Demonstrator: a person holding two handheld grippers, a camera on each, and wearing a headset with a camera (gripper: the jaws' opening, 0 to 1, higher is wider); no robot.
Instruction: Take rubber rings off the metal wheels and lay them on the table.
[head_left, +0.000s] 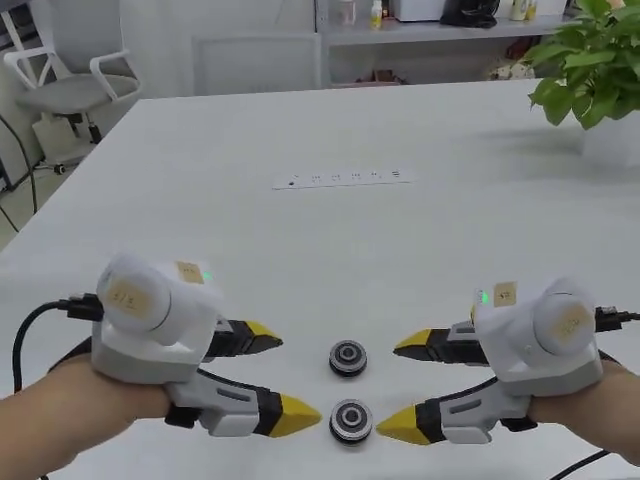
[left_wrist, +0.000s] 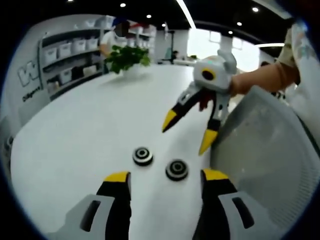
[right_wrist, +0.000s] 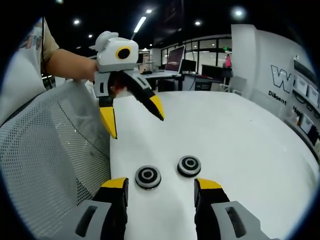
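large "w" on the wall (right_wrist: 257, 55)

Bright, even ceiling spotlights; soft shadows; fisheye claw views bend and blur at edges

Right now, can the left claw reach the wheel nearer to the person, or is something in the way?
Probably yes. The left claw is open and faces the near wheel across bare table; nothing lies between them. The far wheel sits beside it, apart.

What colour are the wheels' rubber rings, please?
Black rubber rings, best in right gripper view.
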